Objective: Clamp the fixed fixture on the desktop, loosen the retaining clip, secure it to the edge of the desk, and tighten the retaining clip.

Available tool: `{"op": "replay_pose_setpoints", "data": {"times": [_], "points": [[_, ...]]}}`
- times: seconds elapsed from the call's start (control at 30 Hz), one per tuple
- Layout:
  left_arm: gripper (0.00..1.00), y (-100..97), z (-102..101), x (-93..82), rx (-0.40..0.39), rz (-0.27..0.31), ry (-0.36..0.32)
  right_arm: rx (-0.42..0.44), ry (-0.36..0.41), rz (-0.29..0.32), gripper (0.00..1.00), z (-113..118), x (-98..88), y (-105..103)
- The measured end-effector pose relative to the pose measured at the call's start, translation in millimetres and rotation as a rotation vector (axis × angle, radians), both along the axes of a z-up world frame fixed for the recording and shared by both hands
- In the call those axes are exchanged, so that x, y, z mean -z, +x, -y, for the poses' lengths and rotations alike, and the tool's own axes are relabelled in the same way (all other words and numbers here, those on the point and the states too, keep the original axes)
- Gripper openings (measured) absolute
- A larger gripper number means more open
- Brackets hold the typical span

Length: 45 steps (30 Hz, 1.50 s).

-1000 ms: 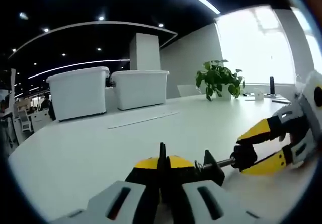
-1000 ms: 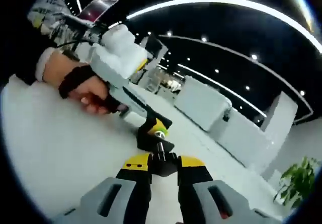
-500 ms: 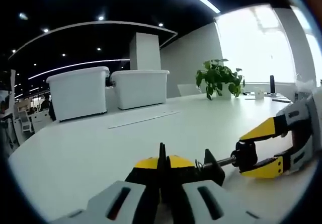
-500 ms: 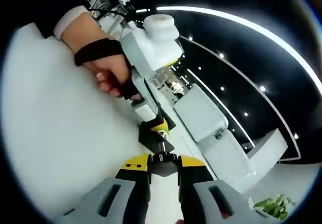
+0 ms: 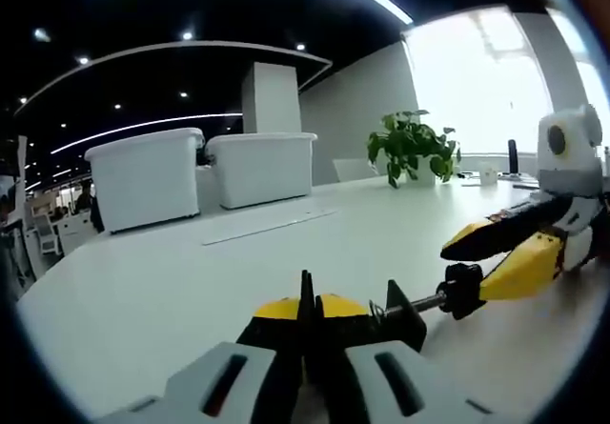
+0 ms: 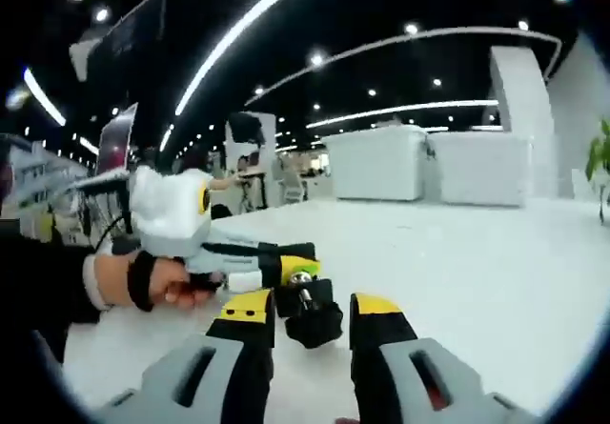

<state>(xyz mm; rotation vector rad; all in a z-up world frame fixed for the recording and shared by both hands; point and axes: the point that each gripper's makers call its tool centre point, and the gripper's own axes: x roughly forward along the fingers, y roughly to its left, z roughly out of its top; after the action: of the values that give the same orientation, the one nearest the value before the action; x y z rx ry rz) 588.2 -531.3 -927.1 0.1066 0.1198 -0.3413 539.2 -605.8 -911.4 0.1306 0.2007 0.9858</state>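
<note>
A black clamp fixture [image 5: 400, 319] rests on the white desk [image 5: 162, 281]. My left gripper [image 5: 307, 312] is shut on its thin body. The fixture's threaded screw [image 5: 426, 303] runs right to a black knob [image 5: 460, 291]. My right gripper [image 5: 462, 270] comes in from the right with its yellow jaws around that knob. In the right gripper view the knob [image 6: 315, 321] sits between the jaws of my right gripper [image 6: 312, 307], which is open, with a slight gap on each side. Beyond it, a hand [image 6: 167, 281] holds the left gripper [image 6: 295, 262].
Two white lidded bins [image 5: 148, 176] [image 5: 262, 167] stand at the back of the desk. A potted plant [image 5: 412, 148] is at the back right, by a bright window. A flat pale strip [image 5: 272, 226] lies mid-desk. The same bins [image 6: 376, 162] appear far off.
The right gripper has rolled back the other way around the screw axis and its jaws have spread off the knob. The left gripper and the fixture have stayed put.
</note>
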Motion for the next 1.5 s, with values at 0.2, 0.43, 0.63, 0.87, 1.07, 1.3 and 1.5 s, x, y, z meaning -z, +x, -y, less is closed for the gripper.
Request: {"op": "replay_pose_setpoints", "data": {"times": [0.2, 0.43, 0.63, 0.87, 1.07, 1.3, 1.5], "points": [[0.05, -0.3, 0, 0.0, 0.003, 0.001, 0.000, -0.005, 0.108, -0.133, 0.25, 2, 1.3, 2], [0.05, -0.4, 1, -0.4, 0.010, 0.003, 0.001, 0.004, 0.113, -0.208, 0.18, -1, 9.6, -2], [0.05, 0.3, 1, -0.8, 0.014, 0.003, 0.002, 0.020, 0.074, -0.179, 0.17, -2, 8.3, -6], [0.05, 0.4, -1, -1.7, 0.009, 0.006, -0.001, 0.010, -0.151, 0.168, 0.17, -11, 4.6, -13], [0.04, 0.7, -3, -2.2, 0.000, 0.003, -0.016, 0.013, -0.293, 0.380, 0.17, -15, 2.7, -16], [0.04, -0.6, -3, -1.7, -0.004, 0.000, -0.015, 0.008, -0.489, 0.676, 0.17, -22, 2.8, -20], [0.04, -0.3, -4, -1.5, -0.007, 0.000, -0.015, 0.008, -0.579, 0.809, 0.17, -23, 4.5, -20]]}}
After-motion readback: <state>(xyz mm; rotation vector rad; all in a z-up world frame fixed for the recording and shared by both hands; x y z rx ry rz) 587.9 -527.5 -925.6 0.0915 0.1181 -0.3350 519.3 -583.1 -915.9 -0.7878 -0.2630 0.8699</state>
